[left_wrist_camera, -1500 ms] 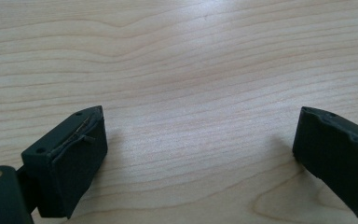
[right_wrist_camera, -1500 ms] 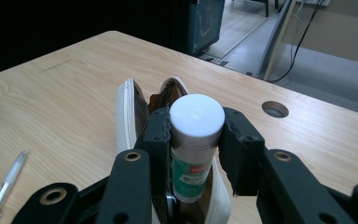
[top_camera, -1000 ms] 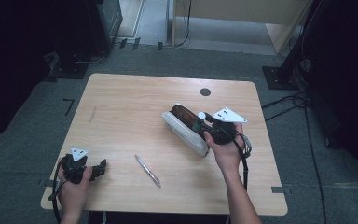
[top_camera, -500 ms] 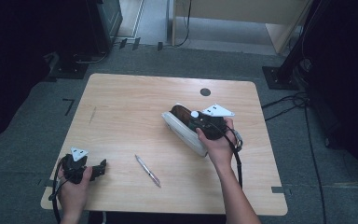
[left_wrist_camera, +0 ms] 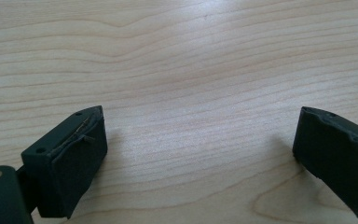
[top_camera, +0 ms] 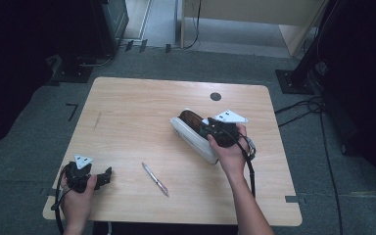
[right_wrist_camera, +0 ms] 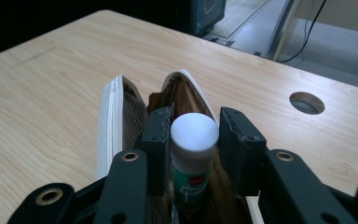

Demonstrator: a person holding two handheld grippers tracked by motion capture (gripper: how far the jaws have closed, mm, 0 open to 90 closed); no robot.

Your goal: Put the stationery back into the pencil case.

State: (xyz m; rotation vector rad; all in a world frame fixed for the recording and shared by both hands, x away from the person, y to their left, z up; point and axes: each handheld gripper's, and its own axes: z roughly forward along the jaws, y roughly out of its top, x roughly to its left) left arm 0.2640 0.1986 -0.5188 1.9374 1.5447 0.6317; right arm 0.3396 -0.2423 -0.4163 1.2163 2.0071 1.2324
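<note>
Meanwhile the right gripper (right_wrist_camera: 193,140) clamped a glue stick (right_wrist_camera: 193,154) between the gaping walls of the white pencil case (top_camera: 191,137) at the table's (top_camera: 127,112) three o'clock, a pen (top_camera: 155,179) lay toward six, and the left gripper (top_camera: 105,176) (jaws spread wide on bare wood) rested at seven.

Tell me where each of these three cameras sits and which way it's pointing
High view: above the person's side, looking forward and down on the table; both forearms, left gripper, right gripper.
Left gripper view: on the left gripper, facing bare wood between open jaws.
Right gripper view: on the right gripper, looking into the open pencil case; jaws clamp a glue stick.
Shared: high and right gripper views show the pencil case and pen.
</note>
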